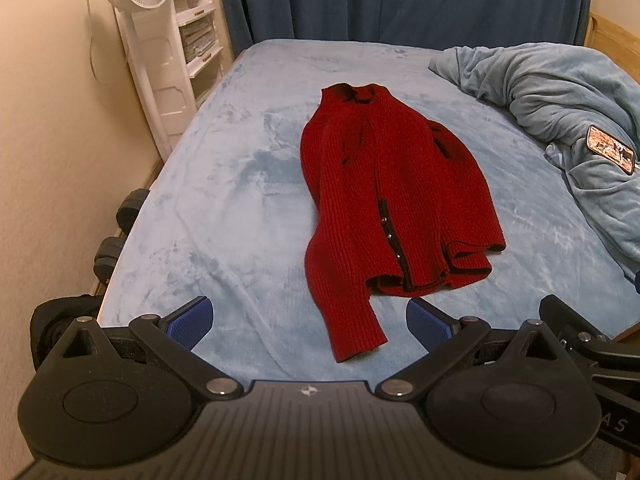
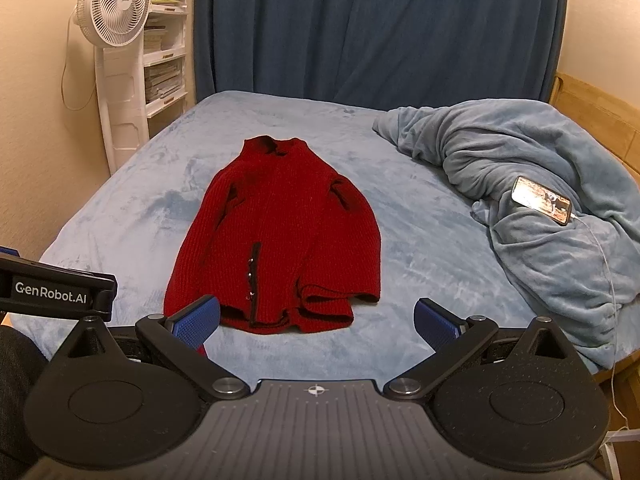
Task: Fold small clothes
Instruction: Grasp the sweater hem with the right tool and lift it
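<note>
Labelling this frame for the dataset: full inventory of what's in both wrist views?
cardigan: 1, red knit, flat mid-bed, collar far, one sleeve trailing toward the near edge
bed cover: 1, light blue fleece, under the cardigan
blanket: 1, light blue, bunched on the bed's right side
phone: 1, screen lit, cabled, on the blanket
fan: 1, white pedestal, far left by the wall
shelf unit: 1, white, holding stacked papers, behind the fan
curtain: dark blue, behind the bed
left gripper: open, blue pads, above the near edge
right gripper: open, blue pads, near the hem

one red cardigan point(image 2: 276, 236), one fan point(image 2: 114, 8), one phone point(image 2: 541, 200)
</note>
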`<state>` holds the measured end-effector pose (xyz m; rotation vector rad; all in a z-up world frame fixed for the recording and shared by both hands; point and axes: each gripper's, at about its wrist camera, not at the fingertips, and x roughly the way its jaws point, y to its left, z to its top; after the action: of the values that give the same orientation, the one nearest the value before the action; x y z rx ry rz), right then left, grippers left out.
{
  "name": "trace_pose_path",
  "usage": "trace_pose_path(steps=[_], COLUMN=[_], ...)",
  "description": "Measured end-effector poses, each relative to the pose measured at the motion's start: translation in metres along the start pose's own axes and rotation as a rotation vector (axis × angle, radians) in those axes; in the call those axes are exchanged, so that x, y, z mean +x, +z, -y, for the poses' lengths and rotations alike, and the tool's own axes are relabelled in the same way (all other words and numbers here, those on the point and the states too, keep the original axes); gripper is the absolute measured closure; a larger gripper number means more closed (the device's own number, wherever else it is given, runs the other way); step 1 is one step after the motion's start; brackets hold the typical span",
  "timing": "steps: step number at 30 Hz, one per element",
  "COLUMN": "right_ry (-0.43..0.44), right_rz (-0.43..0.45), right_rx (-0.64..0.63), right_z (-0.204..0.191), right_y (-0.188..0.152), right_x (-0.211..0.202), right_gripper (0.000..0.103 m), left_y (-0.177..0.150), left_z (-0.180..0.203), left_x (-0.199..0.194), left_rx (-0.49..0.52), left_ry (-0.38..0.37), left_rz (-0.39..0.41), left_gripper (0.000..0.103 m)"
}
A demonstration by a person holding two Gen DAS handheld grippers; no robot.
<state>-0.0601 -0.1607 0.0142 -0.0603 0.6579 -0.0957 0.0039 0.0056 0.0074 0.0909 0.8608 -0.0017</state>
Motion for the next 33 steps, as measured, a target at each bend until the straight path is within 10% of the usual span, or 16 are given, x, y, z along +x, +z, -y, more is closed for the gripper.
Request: trace_pose_path(steps=[8,21,22,23,24,26,30,33], right_ry=[0.02,0.142,0.101,0.075,0.089,0.14,0.247,-0.056], right_rz=[-0.023,-0.202,-0.277,-0.371,-0.431,-0.43,-0.223,-0.024], right_rx=[0.117,0.016,-0.024,-0.074,-0.109,-0.098,-0.124,-0.037], right_z=[0.032,0.006,-0.002,-0.009,-0.012,-0.005,0.041,0.123], right_y=[0.006,0.078,0.077,0.074,0.072,0.088,0.168,0.245], right_x=[0.049,0.341,0.369,0.395,0.411,0.416,0.39,0.405], right_gripper=[0.001,0.003,0.007,0.05,0.07,0.091,0.092,0.091], left_y=[0.028,0.083,0.084,0.084,0.084,0.083,0.082,0.089], left_z=[-0.05,-0.046,-0.04,-0.036,-0.031,-0.025,-0.014,-0.007], left_x=[0.064,0.226,0.236,0.246,0.256,0.267,0.285,0.298], left_rx=[-0.089,-0.157,-0.138,-0.123,-0.111,-0.103,-0.066,-0.046], left_ry=[0.072,0.009,0.021,0.025,0.029,0.02,0.016,0.028], left_rz=[-0.036,-0.239,-0.248,-0.257,-0.276,-0.282,-0.29,-0.305], left_gripper=[0.0,0.0,0.0,0.0,0.0,0.0,0.0,0.0])
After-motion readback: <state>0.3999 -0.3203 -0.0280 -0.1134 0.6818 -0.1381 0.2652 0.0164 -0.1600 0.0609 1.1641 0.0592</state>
